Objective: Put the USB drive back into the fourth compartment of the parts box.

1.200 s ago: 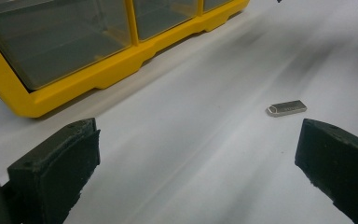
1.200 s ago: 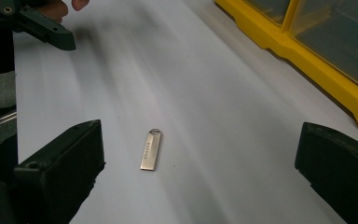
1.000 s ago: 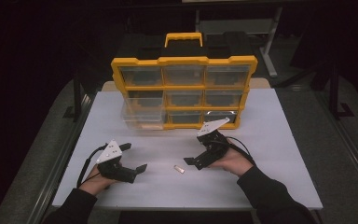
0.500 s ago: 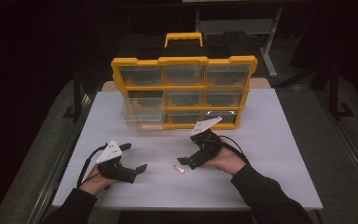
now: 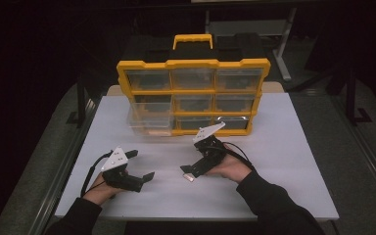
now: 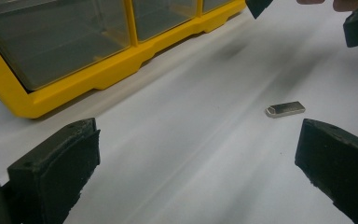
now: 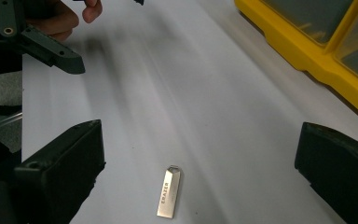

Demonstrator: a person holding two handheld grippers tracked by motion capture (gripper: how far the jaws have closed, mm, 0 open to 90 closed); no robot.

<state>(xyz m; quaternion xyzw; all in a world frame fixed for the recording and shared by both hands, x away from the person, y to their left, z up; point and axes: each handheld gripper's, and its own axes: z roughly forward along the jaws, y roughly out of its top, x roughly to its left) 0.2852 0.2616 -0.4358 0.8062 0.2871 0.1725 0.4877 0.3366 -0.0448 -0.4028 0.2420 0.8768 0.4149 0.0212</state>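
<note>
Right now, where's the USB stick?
The USB stick lies flat on the white table, between the open right gripper jaws, in front of the yellow drawer organizer; the left gripper sits apart from it.

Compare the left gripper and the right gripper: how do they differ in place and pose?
The right gripper is just over the metal stick, which lies between its jaws; the left gripper is farther from it. The right gripper points down and toward the left gripper, which points more level across the table. Both are open and hold nothing.
</note>
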